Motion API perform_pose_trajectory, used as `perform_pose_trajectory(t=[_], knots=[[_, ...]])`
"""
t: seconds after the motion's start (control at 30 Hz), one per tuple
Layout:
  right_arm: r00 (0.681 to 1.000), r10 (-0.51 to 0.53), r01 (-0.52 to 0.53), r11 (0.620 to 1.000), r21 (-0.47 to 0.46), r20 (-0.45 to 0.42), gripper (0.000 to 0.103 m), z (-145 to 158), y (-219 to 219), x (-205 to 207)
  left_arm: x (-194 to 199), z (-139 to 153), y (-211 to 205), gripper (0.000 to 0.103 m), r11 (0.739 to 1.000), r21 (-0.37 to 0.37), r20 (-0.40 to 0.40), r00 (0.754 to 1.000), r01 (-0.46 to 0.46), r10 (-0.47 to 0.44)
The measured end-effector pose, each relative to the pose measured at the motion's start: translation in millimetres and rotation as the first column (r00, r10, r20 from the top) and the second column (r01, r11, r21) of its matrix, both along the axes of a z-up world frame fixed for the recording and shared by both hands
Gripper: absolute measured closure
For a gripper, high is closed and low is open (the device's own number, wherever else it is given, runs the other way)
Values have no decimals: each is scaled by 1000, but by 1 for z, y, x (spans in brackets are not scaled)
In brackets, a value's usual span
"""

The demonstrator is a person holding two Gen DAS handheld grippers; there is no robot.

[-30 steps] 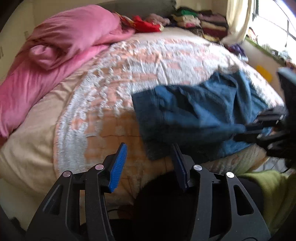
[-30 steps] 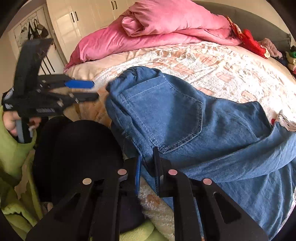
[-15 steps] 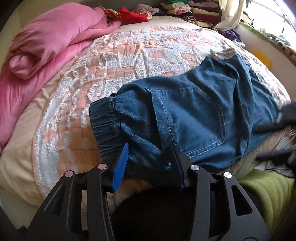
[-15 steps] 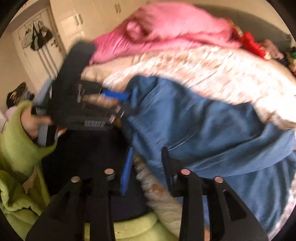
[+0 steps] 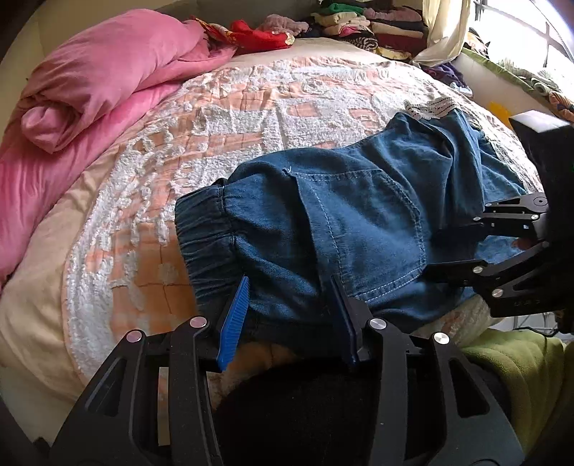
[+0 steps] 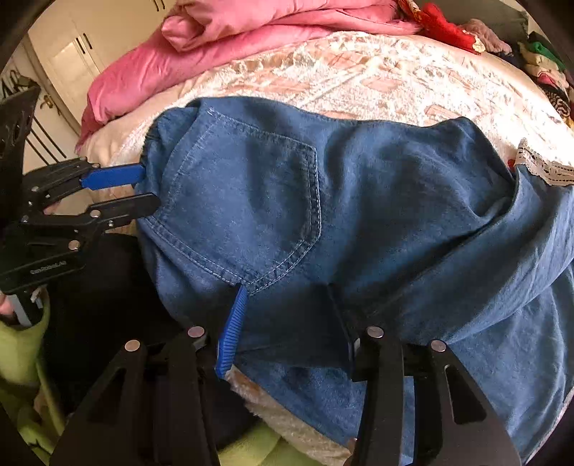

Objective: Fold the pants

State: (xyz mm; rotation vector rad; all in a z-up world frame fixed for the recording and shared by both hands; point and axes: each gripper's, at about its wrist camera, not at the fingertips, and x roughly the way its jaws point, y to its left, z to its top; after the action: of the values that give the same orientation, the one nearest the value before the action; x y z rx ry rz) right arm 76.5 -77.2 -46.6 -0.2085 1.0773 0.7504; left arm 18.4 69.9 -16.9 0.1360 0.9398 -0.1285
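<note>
A: Pants (image 5: 358, 222) first, then: blue denim, lying near the front edge of the bed (image 5: 229, 107), back pocket up, gathered elastic waistband toward the left, stitching pale along the pocket seams.

B: Anything one camera catches that the other misses?

A: The left wrist view shows the bunched waistband and, far back, a stack of folded clothes (image 5: 362, 21) by a window. The right wrist view shows a lace-trimmed edge (image 6: 545, 168) at the pants' far right, and white cupboard doors (image 6: 68, 61) beyond the pink duvet (image 6: 229, 39).

B: And the left gripper (image 5: 291, 315)?

A: Part open, its fingers straddling the near edge of the denim below the waistband. Cloth sits between them, but I cannot tell whether the pads press on it.

B: The right gripper (image 6: 287, 322)?

A: Its jaws are opening, with a fold of denim just under the pocket between them; the pads stand clear of the cloth on both sides.
</note>
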Motion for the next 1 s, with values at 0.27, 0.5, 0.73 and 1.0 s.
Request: perform_pose_trajectory(t=[0.27,0.5,0.73,1.0], knots=[[992,-90,80,991,111,88,43,44,-35,-4,-11,25,1,62,999,-46,64,998,-17,20],[958,-221,190,966,173,183,23,77,-83,-1,-19,54,-10,41,999,-50,130,991,-10,16],[892,-359,302,925,229,275,12,115,-135,14,-10,71,-29,25,998,-54,158,987,29,-20],[838,-435,373,897,237,330,12,144,-170,41,17,76,-64,22,989,-104,119,988,109,-96]])
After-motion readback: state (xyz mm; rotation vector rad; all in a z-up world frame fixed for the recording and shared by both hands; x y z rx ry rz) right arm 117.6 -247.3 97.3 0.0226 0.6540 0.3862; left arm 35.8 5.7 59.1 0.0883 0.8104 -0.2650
